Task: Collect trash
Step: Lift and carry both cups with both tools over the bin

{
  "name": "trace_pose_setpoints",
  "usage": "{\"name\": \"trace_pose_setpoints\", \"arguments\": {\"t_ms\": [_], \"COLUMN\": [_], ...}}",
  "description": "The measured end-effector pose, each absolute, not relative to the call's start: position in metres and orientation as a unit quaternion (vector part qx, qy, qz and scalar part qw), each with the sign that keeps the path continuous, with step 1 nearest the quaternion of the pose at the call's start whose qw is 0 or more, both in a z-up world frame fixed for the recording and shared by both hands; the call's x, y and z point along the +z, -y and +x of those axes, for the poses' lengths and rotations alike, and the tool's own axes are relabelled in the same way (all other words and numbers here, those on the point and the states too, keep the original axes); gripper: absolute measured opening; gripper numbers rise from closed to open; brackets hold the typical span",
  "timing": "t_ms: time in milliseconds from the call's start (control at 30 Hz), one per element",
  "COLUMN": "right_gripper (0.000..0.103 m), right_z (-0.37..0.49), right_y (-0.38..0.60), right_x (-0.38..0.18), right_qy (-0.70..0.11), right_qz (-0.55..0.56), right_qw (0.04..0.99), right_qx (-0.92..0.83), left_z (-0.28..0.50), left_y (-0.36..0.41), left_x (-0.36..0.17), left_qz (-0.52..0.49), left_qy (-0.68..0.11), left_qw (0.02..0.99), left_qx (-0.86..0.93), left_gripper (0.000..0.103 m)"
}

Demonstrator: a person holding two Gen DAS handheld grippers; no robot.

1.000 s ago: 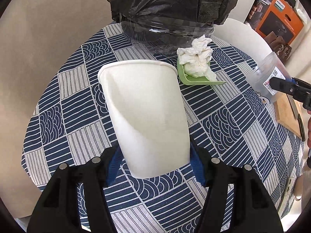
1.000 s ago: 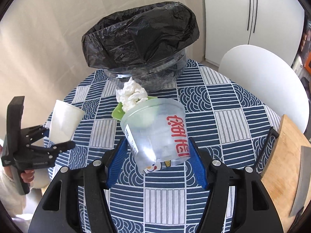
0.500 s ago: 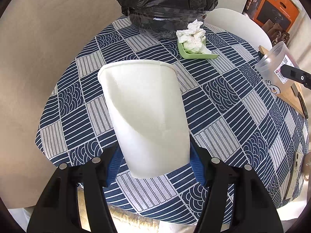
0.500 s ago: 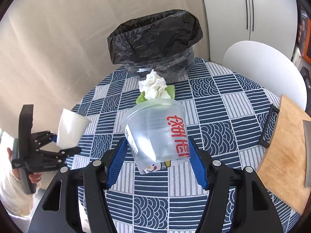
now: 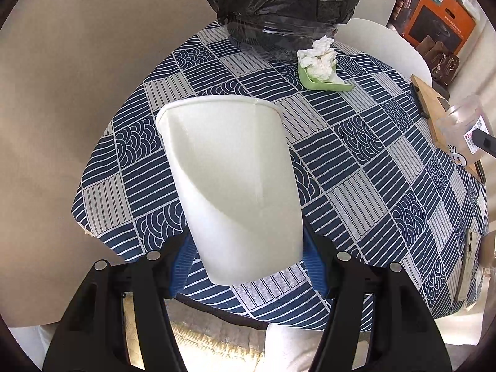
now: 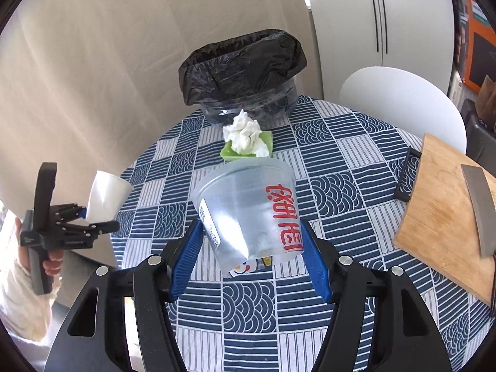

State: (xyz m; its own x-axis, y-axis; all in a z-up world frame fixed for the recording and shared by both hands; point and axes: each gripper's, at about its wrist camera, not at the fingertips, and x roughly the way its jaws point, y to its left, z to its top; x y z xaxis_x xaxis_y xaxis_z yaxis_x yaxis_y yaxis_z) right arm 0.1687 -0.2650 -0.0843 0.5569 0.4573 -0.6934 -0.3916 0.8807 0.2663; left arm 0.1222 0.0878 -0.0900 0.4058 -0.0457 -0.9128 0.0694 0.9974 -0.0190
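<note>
Trash: a paper cup (image 5: 232, 186) and a clear tub (image 6: 248, 207), both lifted off the counter (image 5: 356, 161), one in each gripper.
Left fingers (image 5: 181, 260): mine pinch the cup near its base, mouth toward 12 o'clock, so it should tip straight in.
Right fingers (image 6: 186, 254): clamped on the tub's lower sides, mouth likewise at 12 o'clock.
Bin (image 6: 241, 71): black-lined, at the counter's far edge, 12 o'clock in both views, well apart from my loads.
Tissue (image 6: 246, 136): a wad on a green dish (image 6: 266, 142) just before the bin, not yet collected.
Board (image 6: 443, 204): wooden, at 3 o'clock, knife (image 6: 479, 207) on it; not trash, I judge.
</note>
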Motion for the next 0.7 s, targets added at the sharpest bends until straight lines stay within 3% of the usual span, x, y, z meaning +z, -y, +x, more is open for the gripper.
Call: {"name": "trace_pose_setpoints", "arguments": {"t_ms": [700], "right_gripper": [0.059], "right_z": [0.201], "right_y": [0.288], "right_x": [-0.007], "right_qy": [-0.325], "right_qz": [0.076], "right_qw": [0.93], "right_qx": [0.151], "left_z": [0.218], "left_y": [-0.177], "left_x": [-0.011], "left_qz": [0.074], "left_qy": [-0.507], "left_qw": [0.859], "left_qx": [-0.017], "left_gripper": [0.062]}}
